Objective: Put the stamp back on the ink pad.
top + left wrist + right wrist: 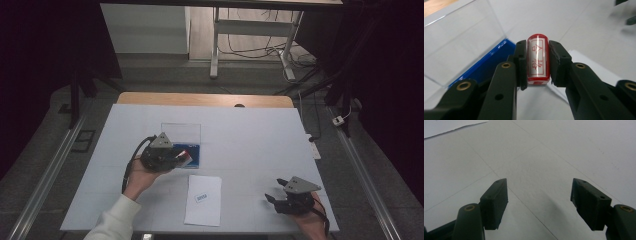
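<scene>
High view has the left gripper [181, 158] at about ten o'clock from the white paper sheet [203, 200], over the blue ink pad [194, 154] inside the clear box [180, 134]. Left gripper view shows its jaws clamped on a red-framed stamp [537, 60], whose face with red characters is turned toward the camera. The right gripper [276, 192] rests at four o'clock on the white table [250, 140], jaws spread wide and holding nothing. The stamp looks to be at the inking step; next it likely needs carrying toward five o'clock and pressing squarely onto the sheet, near its small printed label [201, 198].
</scene>
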The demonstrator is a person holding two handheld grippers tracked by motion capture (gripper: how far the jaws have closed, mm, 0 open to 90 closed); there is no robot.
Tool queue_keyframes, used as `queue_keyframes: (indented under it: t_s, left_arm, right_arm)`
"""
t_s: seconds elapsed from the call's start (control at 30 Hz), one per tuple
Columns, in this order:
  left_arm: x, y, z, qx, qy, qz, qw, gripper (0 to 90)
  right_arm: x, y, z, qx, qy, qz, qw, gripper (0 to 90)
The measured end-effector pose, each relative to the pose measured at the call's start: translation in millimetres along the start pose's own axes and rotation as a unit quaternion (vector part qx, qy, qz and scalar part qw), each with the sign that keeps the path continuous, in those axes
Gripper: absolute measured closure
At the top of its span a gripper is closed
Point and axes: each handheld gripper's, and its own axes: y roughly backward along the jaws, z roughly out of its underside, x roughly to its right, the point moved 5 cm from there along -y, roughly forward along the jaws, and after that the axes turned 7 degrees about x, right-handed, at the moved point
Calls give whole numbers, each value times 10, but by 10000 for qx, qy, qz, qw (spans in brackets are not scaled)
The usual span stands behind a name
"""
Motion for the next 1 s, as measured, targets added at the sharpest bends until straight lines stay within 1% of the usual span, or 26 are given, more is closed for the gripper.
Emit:
queue_keyframes:
  t_s: [0.1,0.3,0.4,0.47,0.5,0.57,0.67,0.7,0.73,1.0]
  left_arm:
    - [-68,-53,31,-53,45,-74,9999,703]
    - [-234,-187,102,-116,248,-237,9993,703]
    - [-282,-243,132,-165,278,-312,9990,703]
    - [-307,-267,142,-181,250,-358,9989,703]
    - [-335,-280,150,-190,254,-417,9986,703]
    - [-373,-300,162,-159,306,-445,9984,703]
    - [-423,-341,190,-195,337,-505,9980,703]
    - [-431,-354,198,-227,335,-508,9979,703]
    - [-434,-363,199,-203,360,-504,9979,703]
    - [-422,-398,192,-213,300,-539,9979,692]
  right_arm:
    - [-1,-3,-1,1,-3,-2,10000,295]
    - [-5,-6,-2,-9,-18,0,10000,295]
    - [5,-7,3,1,-23,9,10000,295]
    - [6,-8,5,-5,-20,6,10000,295]
    - [5,-8,6,-5,-20,7,10000,295]
    - [5,-8,9,-13,-23,5,10000,295]
    - [12,-4,17,-26,-30,8,10000,295]
    - [15,-4,19,-21,-44,15,10000,295]
    - [20,-1,22,-42,-36,39,10000,295]
    - [24,-1,28,-20,-58,22,10000,295]
